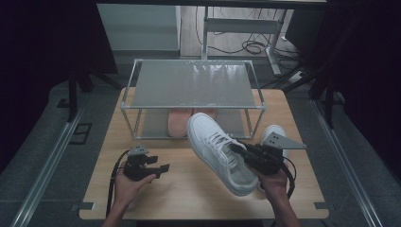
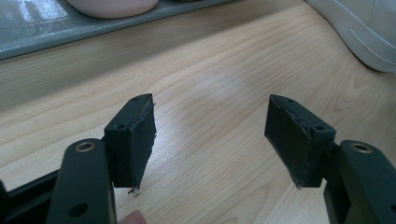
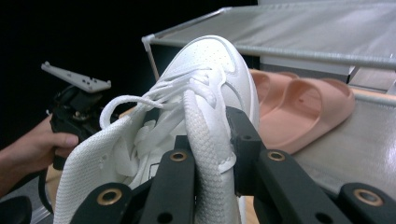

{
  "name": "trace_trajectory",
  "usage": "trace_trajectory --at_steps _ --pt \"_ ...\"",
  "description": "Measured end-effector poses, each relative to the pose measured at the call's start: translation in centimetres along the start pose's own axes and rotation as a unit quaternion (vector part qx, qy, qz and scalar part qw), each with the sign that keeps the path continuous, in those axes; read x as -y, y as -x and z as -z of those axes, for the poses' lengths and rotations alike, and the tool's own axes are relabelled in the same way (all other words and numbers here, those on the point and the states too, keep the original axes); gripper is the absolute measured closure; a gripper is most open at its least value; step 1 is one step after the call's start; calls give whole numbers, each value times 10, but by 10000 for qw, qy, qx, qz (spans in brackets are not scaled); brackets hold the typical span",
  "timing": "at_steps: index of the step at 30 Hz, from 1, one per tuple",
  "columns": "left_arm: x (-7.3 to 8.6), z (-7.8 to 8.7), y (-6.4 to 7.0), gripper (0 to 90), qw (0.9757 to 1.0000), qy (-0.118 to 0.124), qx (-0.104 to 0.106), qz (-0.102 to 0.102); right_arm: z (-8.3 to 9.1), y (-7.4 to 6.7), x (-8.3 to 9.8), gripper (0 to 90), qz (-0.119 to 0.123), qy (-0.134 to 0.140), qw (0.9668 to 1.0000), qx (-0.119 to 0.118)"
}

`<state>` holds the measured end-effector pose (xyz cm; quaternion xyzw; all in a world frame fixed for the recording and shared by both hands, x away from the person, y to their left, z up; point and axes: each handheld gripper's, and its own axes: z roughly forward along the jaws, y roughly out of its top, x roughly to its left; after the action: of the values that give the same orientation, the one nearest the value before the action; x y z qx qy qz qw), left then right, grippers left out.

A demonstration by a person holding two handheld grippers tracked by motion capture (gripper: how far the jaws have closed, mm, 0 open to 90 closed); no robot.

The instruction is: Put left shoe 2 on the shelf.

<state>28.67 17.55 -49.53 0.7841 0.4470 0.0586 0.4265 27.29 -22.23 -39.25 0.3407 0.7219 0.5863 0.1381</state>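
Gripping an unbranded white sneaker (image 1: 215, 151), right tool (image 1: 241, 150), no legible writing

Two black hand-held grippers on bare forearms

The left gripper (image 1: 152, 166) and right gripper (image 1: 246, 152) are matte black, each with two flat arms ending in blocky jaws faced with dark ribbed pads; brass-ringed holes and small screw holes dot the arms. A grey three-cornered plate (image 1: 283, 141) with small holes sits on top of the right one, and a black cable (image 1: 112, 182) loops from the left. No sleeves show on the forearms.
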Motion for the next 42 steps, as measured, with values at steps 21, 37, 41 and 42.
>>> trace_trajectory --at_steps 21,37,41,42 --pt "0 0 0 340 10000 68 -9 38 -17 0 -58 815 144 360 9992 -30" --pt "1 -2 0 339 10000 1 43 20 -43 7 -101 815 73 506 9987 84" --pt "1 0 0 339 10000 22 46 36 -53 13 -108 815 -21 520 9986 111" --pt "1 0 0 339 10000 29 39 28 -55 14 -110 815 -44 517 9986 110"
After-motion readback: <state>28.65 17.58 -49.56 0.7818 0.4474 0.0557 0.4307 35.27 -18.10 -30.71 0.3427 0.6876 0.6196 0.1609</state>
